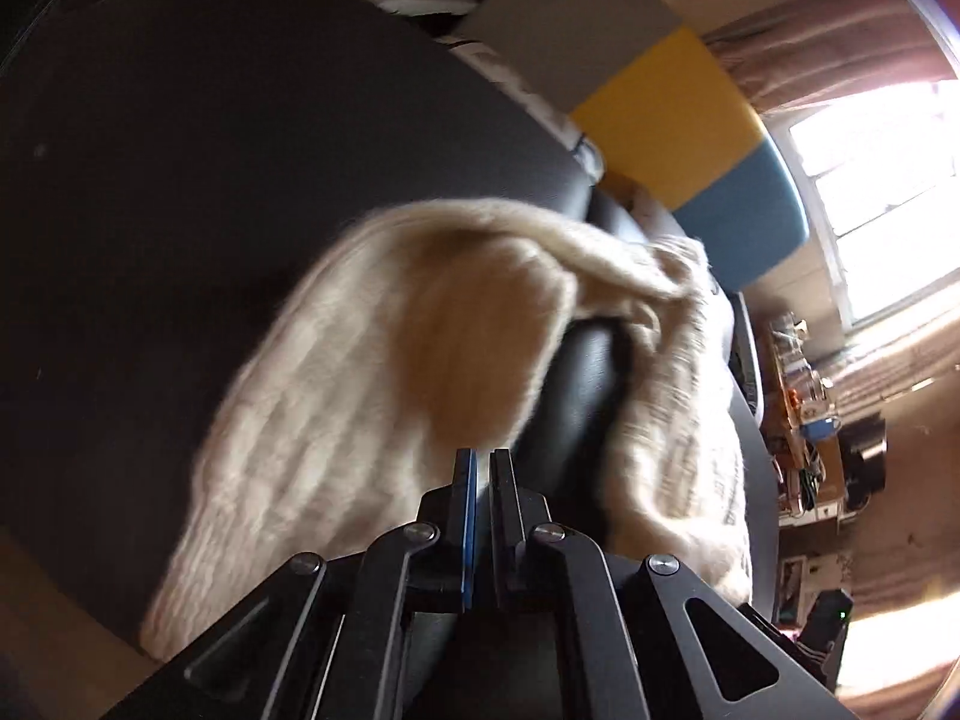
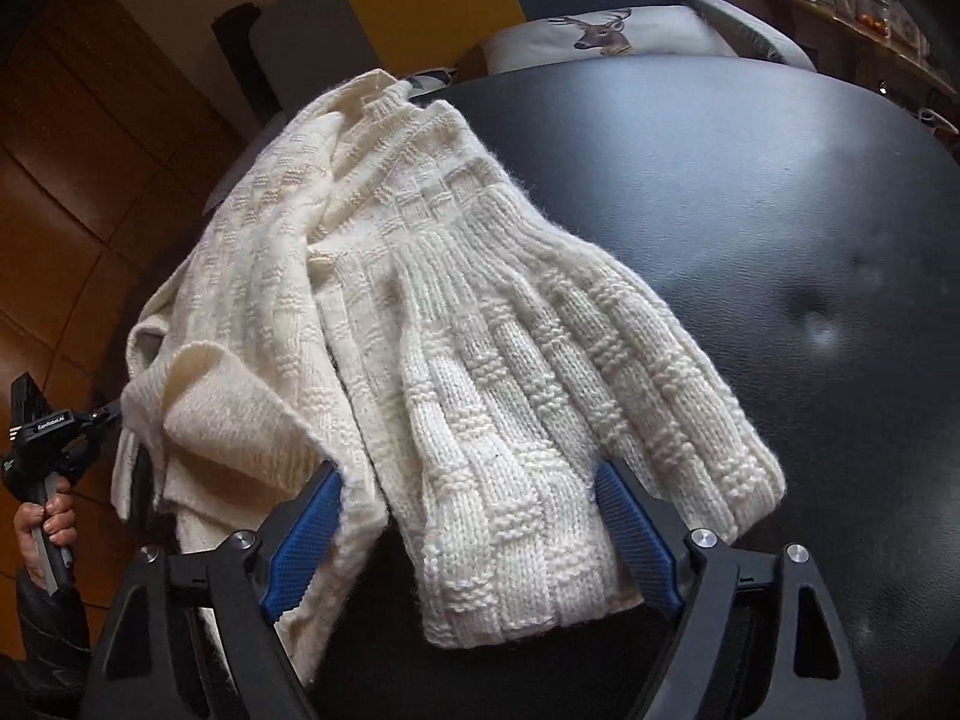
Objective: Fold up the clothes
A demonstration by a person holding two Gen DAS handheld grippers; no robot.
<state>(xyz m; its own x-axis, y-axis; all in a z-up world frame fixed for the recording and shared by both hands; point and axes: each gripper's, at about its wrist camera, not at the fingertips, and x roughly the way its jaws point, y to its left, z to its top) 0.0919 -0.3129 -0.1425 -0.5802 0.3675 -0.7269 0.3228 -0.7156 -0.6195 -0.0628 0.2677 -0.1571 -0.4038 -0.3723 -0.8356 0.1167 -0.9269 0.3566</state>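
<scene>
A cream knitted sweater [image 2: 456,324] lies bunched on the left part of a black round table [image 2: 780,210], with part of it hanging over the table's left rim. My right gripper [image 2: 471,510] is open, its blue-padded fingers [image 2: 630,534] straddling the near ribbed end of the sweater. At the far left, a hand holds my left gripper [image 2: 117,411], whose tip meets a raised fold of the knit. In the left wrist view, the left gripper [image 1: 483,462] is shut on the sweater [image 1: 360,372], which drapes up and away, blurred, over the table [image 1: 180,150].
A deer-print cushion [image 2: 600,36] sits on a seat behind the table. Grey, yellow and blue wall panels [image 1: 666,114] stand beyond it. A cluttered shelf [image 2: 870,6] runs along the back right, near a bright window [image 1: 888,192]. Wooden floor [image 2: 72,180] lies to the left.
</scene>
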